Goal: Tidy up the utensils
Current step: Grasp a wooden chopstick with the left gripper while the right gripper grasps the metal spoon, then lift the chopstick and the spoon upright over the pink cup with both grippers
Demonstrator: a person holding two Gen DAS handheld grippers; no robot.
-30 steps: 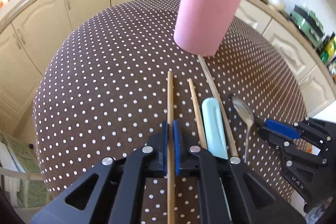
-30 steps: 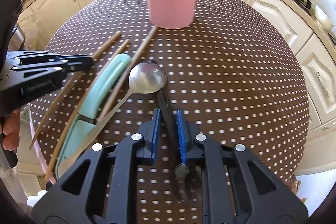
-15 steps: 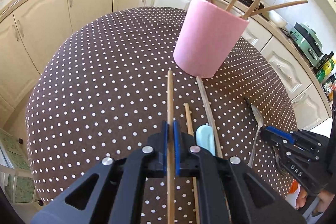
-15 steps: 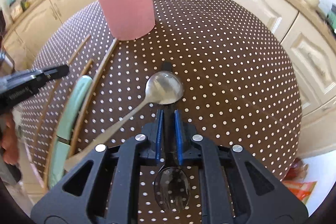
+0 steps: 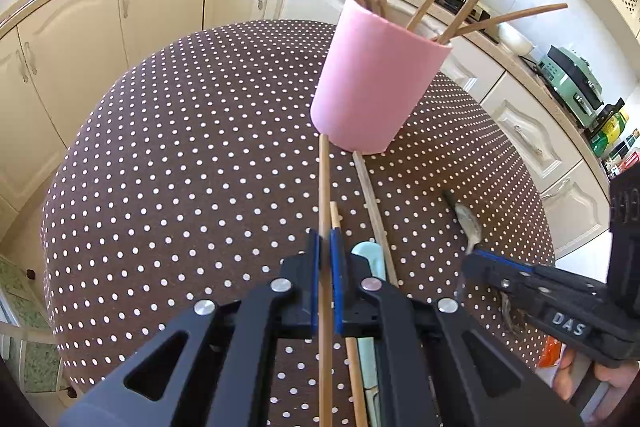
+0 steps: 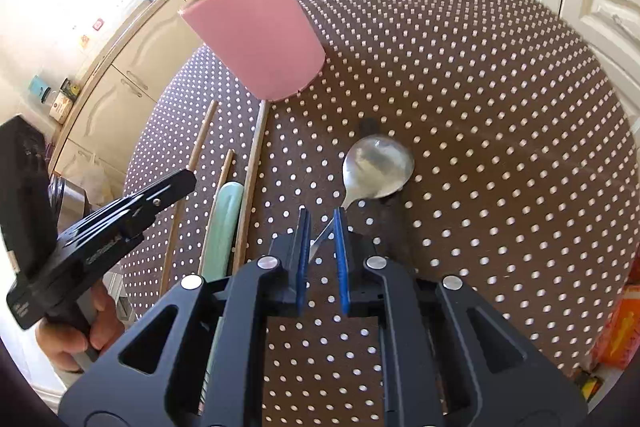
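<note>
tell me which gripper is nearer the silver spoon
Right. The right gripper has the silver spoon handle between its fingers; the left gripper sits off to the side, shut on a chopstick.

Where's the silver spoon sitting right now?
In the right wrist view the silver spoon lies on the polka-dot tablecloth, just ahead of the right gripper, right of the loose chopsticks and below the pink cup.

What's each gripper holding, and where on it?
Left gripper is shut on a wooden chopstick, around mid-shaft. The right gripper straddles the metal spoon at its handle; a grip cannot be told.
</note>
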